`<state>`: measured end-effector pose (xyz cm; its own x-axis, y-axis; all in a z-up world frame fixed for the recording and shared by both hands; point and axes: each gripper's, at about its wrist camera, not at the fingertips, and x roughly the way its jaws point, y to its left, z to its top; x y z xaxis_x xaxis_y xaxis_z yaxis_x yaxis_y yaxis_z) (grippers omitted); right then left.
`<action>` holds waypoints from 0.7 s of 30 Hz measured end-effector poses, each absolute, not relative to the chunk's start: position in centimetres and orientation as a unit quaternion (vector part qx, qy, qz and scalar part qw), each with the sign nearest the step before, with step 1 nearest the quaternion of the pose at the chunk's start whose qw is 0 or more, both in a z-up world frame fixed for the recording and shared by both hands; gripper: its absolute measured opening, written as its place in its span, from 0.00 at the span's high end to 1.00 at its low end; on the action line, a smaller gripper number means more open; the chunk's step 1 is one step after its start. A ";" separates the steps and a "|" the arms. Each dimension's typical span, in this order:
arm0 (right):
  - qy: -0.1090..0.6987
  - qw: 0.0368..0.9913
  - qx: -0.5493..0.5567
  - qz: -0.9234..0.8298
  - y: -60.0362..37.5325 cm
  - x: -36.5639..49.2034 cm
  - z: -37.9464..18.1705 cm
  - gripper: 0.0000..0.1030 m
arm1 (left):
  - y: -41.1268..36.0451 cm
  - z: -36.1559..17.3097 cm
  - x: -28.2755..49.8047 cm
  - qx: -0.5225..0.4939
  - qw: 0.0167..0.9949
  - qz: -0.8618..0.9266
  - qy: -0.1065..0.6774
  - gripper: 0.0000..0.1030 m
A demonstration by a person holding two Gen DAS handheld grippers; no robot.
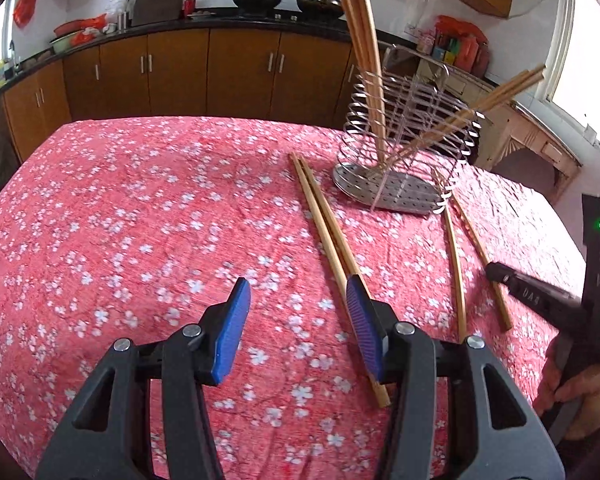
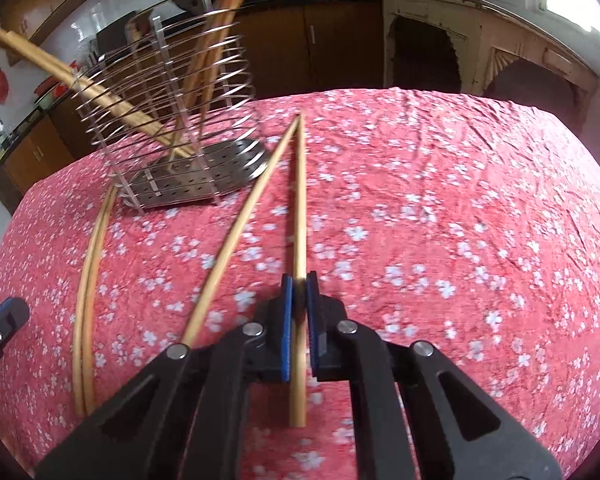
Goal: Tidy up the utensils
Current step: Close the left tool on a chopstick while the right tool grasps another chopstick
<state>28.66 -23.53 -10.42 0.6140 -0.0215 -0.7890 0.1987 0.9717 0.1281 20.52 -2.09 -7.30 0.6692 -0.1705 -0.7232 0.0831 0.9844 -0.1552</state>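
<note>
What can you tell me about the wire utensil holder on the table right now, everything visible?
The wire utensil holder is a basket of shiny metal wire loops on clear upright struts, over a perforated steel base plate. It stands upright on the red floral tablecloth near the table's far edge. It looks split into compartments; wooden chopsticks lean inside, some steeply, another bunch tilted out over the rim. Loose chopsticks lie on the cloth beside the base; whether they touch it is unclear. Neither claw touches it.
</note>
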 end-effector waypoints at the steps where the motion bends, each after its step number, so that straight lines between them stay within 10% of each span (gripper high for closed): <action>1: 0.434 0.892 0.108 -0.069 -24.3 28.6 -10.4 0.92 | -2.5 -7.6 20.6 -0.052 0.910 -0.073 0.405 0.52; 21: 0.421 0.899 0.091 -0.082 -26.2 27.9 -10.7 0.92 | -3.5 -10.1 24.4 -0.029 0.896 -0.025 0.442 0.93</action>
<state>27.94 -26.17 -10.67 0.6319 -0.0703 -0.7718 0.2234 0.9701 0.0945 24.40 -3.54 -10.12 0.6086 -0.0700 -0.7904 0.0187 0.9971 -0.0739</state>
